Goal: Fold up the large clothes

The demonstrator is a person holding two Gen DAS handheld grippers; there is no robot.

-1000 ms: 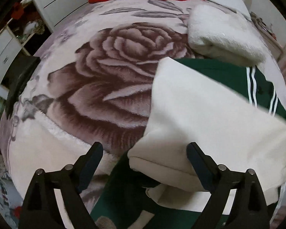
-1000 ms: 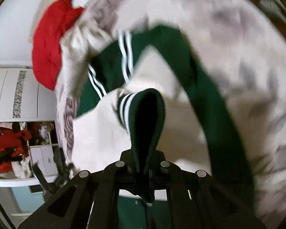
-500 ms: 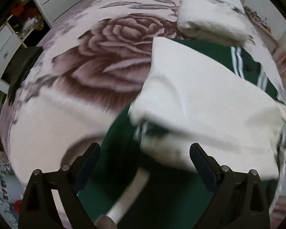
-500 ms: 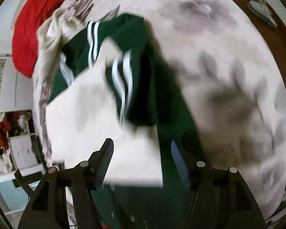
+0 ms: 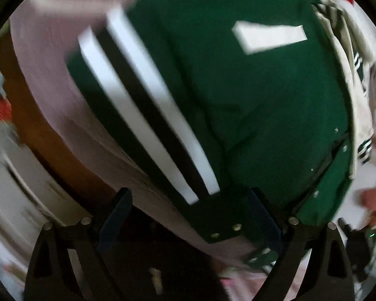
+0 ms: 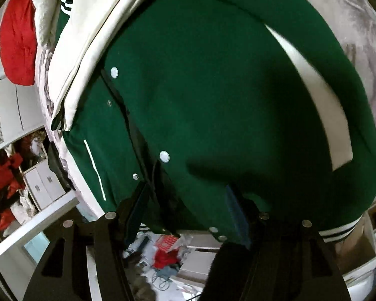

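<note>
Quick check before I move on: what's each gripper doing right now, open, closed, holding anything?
Left gripper: open, the green jacket hem between its fingers, not pinched.
Right gripper: open over the jacket's lower edge, gripping nothing.

A bed covered with a pale plush blanket printed with grey-brown flowers [image 6: 363, 25] carries everything here. Spread across it lies a dark green varsity jacket with cream sleeves, white snap buttons and white-striped ribbed trim [image 6: 213, 87], its hem reaching the bed's near edge. Beyond the jacket's far end, at the top left in the right wrist view, a fluffy off-white folded cloth [image 6: 43, 20] rests on the blanket, and past that a bright red garment [image 6: 16, 45].
</note>
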